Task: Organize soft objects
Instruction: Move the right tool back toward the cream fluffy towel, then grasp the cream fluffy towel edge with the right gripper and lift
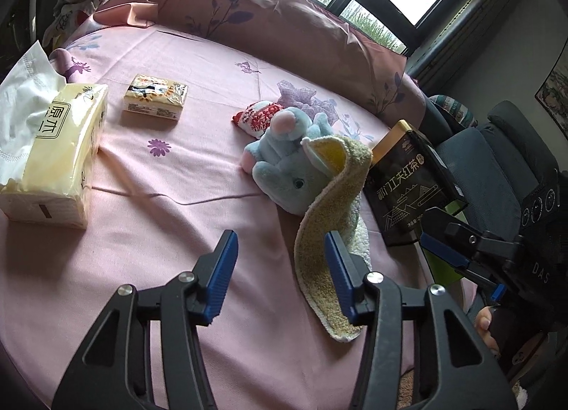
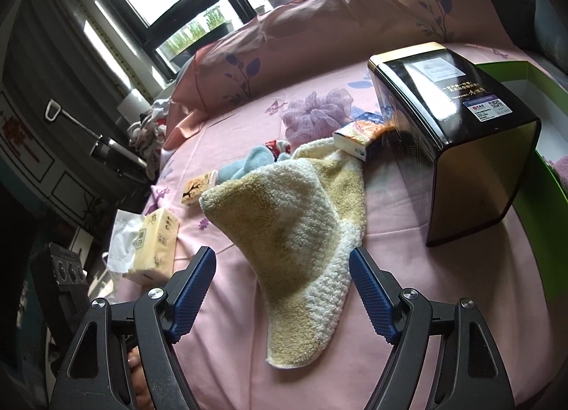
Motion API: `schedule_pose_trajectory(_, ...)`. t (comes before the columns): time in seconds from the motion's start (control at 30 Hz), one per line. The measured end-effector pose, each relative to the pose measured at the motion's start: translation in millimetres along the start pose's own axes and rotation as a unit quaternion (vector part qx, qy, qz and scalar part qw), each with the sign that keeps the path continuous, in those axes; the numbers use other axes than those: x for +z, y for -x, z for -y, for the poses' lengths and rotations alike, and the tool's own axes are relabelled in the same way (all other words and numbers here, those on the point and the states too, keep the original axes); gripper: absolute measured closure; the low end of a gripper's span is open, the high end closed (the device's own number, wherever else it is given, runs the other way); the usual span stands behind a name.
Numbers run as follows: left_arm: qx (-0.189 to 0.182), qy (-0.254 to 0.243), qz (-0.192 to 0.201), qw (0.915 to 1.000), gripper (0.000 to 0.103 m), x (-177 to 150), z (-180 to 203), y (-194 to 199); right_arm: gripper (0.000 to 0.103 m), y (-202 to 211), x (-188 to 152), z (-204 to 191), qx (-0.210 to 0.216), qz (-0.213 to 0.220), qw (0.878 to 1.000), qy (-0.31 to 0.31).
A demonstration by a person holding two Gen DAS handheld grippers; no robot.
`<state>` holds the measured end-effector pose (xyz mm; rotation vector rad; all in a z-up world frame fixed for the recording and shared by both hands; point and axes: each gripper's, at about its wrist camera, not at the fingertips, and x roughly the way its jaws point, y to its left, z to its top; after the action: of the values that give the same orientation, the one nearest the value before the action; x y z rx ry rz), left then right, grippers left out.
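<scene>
A yellow and white towel (image 1: 330,204) lies crumpled on the pink bedsheet (image 1: 159,225), draped over a grey-blue plush elephant (image 1: 287,165). My left gripper (image 1: 280,243) stands open just left of the towel's near end; its right finger overlaps the towel's edge and only sheet shows between the pads. In the right wrist view the towel (image 2: 294,221) lies between the open jaws of my right gripper (image 2: 282,257), with the pads clear of it. The elephant (image 2: 238,166) is mostly hidden behind the towel there. A red and white pouch (image 1: 254,115) and a purple mesh pouf (image 1: 305,97) lie beyond the elephant.
A black tea tin (image 2: 454,133) stands right of the towel, with a green box (image 2: 543,175) behind it and a small tissue pack (image 2: 362,136) leaning on it. A large tissue pack (image 1: 53,147) and a small one (image 1: 154,97) sit at left. A pink pillow (image 1: 284,19) lines the far edge.
</scene>
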<state>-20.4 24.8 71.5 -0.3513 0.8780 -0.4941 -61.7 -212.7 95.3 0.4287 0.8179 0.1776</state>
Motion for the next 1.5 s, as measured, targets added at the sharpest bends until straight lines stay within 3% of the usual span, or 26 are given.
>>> schedule_pose_trajectory(0.27, 0.005, -0.015, -0.046, 0.9988, 0.054, -6, 6, -17, 0.023, -12, -2, 5, 0.006, -0.027, 1.000, -0.009)
schedule_pose_trajectory(0.5, 0.003, -0.021, -0.058, 0.9981, 0.054, -8, 9, -22, 0.023, -22, 0, 14, 0.011, -0.031, 0.999, -0.027)
schedule_pose_trajectory(0.77, 0.020, -0.007, -0.055, 0.9983, 0.054, -6, 3, -21, 0.023, -59, -6, 17, -0.030, -0.072, 0.996, -0.035)
schedule_pose_trajectory(0.83, 0.024, -0.001, -0.054, 0.9983, 0.054, -5, 0, -20, 0.035, -70, -10, 15, -0.057, -0.079, 0.995, -0.025)
schedule_pose_trajectory(0.9, 0.023, 0.004, -0.053, 0.9983, 0.054, -4, -4, -18, 0.076, -79, -13, 13, -0.079, -0.088, 0.993, -0.017)
schedule_pose_trajectory(0.93, 0.019, 0.011, -0.052, 0.9984, 0.054, -2, -8, -16, 0.082, -79, -14, 11, -0.077, -0.086, 0.993, -0.015)
schedule_pose_trajectory(0.97, 0.016, 0.021, -0.047, 0.9986, 0.054, -1, -12, -13, 0.089, -73, -14, 10, -0.073, -0.074, 0.995, -0.009)
schedule_pose_trajectory(1.1, 0.017, 0.050, -0.024, 0.9983, 0.054, 5, -29, 1, 0.093, -27, -4, -3, -0.042, 0.012, 0.999, 0.009)
schedule_pose_trajectory(1.2, 0.022, 0.055, -0.016, 0.9981, 0.054, 6, -33, 7, 0.093, 9, 3, -10, 0.008, 0.055, 0.998, 0.006)
schedule_pose_trajectory(1.4, 0.050, 0.042, 0.000, 0.9979, 0.054, 6, -30, 13, 0.094, 80, 10, -54, 0.042, 0.150, 0.986, 0.060)
schedule_pose_trajectory(1.5, 0.049, 0.045, 0.003, 0.9978, 0.054, 7, -32, 15, 0.094, 98, 11, -72, 0.067, 0.166, 0.981, 0.077)
